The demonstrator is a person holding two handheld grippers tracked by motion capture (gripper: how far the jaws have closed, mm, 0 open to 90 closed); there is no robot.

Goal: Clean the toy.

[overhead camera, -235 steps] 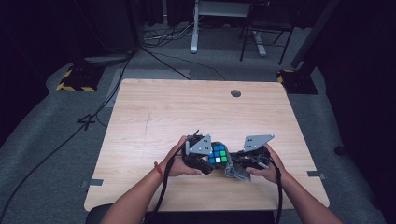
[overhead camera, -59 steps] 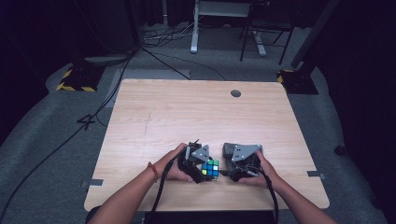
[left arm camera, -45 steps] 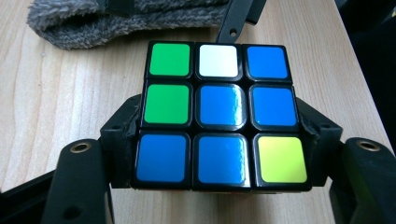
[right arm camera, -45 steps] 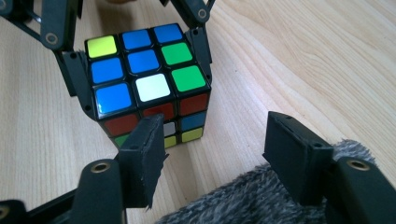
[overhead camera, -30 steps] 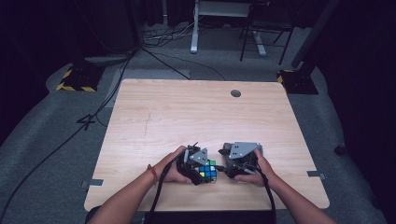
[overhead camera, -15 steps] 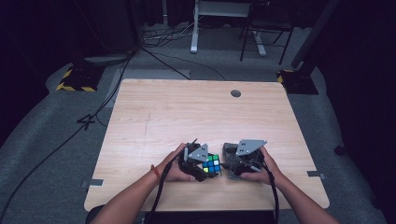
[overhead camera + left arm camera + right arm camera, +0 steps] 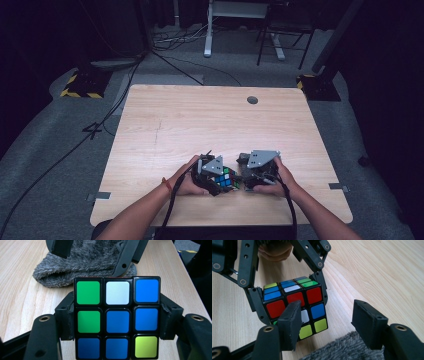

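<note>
Near the table's (image 7: 175,125) front edge, the left gripper (image 7: 117,322) pinches a puzzle cube (image 7: 117,317); the right gripper (image 7: 327,322) stands spread beside it, over a grey fuzzy cloth (image 7: 337,350).

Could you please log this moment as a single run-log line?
left tool: shut on puzzle cube | right tool: open, facing cube, not gripping | grey fuzzy cloth: on table
</note>
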